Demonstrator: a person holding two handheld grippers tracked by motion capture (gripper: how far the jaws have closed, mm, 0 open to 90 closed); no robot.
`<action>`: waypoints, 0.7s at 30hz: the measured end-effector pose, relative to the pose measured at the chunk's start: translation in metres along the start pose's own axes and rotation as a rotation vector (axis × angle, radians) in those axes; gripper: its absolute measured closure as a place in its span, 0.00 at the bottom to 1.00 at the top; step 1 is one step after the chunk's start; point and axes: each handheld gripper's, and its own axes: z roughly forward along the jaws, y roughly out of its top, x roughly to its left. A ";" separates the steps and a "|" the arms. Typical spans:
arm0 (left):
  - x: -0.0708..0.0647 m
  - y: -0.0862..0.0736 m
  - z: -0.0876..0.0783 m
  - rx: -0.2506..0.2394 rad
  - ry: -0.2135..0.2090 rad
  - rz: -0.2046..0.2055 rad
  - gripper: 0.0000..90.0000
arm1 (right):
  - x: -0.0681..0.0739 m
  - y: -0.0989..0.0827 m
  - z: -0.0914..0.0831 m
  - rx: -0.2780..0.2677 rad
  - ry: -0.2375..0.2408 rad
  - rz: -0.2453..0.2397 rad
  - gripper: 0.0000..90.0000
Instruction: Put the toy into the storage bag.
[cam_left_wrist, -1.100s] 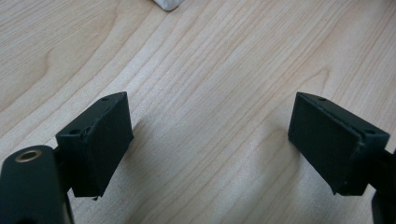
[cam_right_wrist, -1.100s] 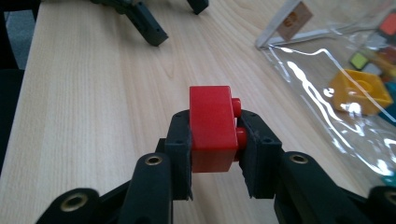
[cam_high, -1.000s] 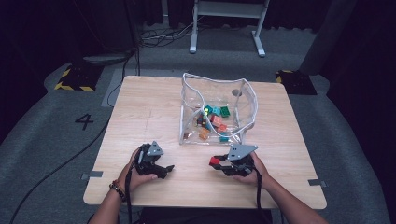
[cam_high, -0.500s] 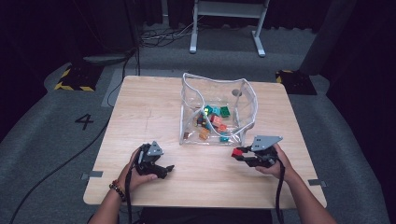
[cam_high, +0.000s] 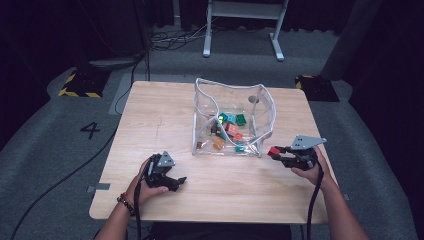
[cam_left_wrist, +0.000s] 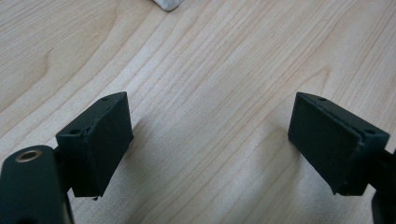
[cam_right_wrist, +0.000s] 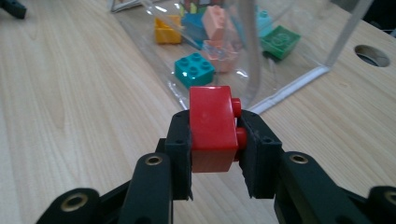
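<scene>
Carried rightward along the table's near side since a second ago, right gripper (cam_high: 278, 153) clenched on a small red plastic building brick (cam_right_wrist: 212, 127), with clear soft plastic pouch of coloured bricks (cam_high: 263, 105) just ahead-left; left gripper (cam_high: 176, 182) released, farther off.

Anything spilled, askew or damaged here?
Nothing stands out. The clear bag stands open with the bricks inside; the one brick outside is the red brick, gripped in the right claw.
</scene>
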 end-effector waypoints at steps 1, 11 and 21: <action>0.000 0.000 0.000 0.000 -0.002 -0.001 0.15 | -0.002 -0.001 -0.001 -0.002 -0.001 0.006 0.75; 0.000 0.000 0.000 -0.001 -0.005 -0.003 0.15 | -0.023 -0.012 -0.003 -0.042 -0.096 0.097 0.75; 0.000 0.000 0.000 0.000 -0.005 -0.002 0.15 | -0.051 -0.016 -0.001 -0.083 -0.184 0.216 0.75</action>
